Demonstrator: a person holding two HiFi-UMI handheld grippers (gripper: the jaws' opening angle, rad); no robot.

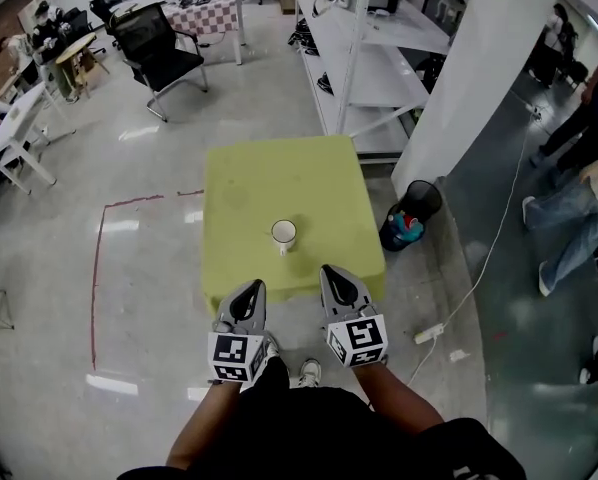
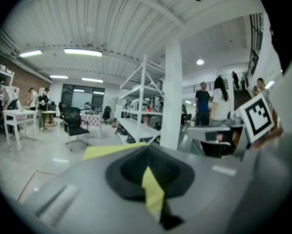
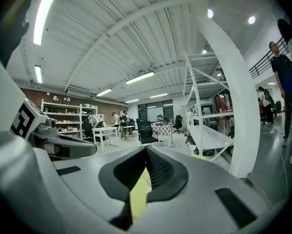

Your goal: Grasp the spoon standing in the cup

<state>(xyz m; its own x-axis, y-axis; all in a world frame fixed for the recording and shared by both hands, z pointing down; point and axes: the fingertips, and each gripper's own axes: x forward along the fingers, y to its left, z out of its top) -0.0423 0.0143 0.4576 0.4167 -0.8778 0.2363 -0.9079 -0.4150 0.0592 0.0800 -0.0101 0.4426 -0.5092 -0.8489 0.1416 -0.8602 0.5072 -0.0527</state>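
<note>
Now, the cup [image 1: 284, 234]: white, standing upright near the middle of the yellow-green table [image 1: 269, 173], a little toward the person's side, handle turned toward the near edge.
Spoon: too small to pick out in the head view; neither gripper view shows the cup's inside.
Left gripper [image 1: 255, 285]: held over the near edge of the table, pointing at the cup from short of it and slightly to its left; jaws pressed together at the tips, nothing between them, only a sliver of table colour showing through the gap behind the tips.
Right gripper [image 1: 329, 270]: just beside the left one, also at the near edge and a touch farther forward, to the cup's right; jaws closed tip to tip and empty.
Gap to the cup: both grippers are near it but clearly apart from it, not touching.
Person: arms stretched forward, shoes [image 1: 308, 371] on the shiny floor below the table edge.
Around the table: a black bin [image 1: 419, 200] at its right corner, a white pillar [image 1: 479, 68] and white shelving [image 1: 374, 63] behind, a black office chair [image 1: 159, 48] farther off to the left.
</note>
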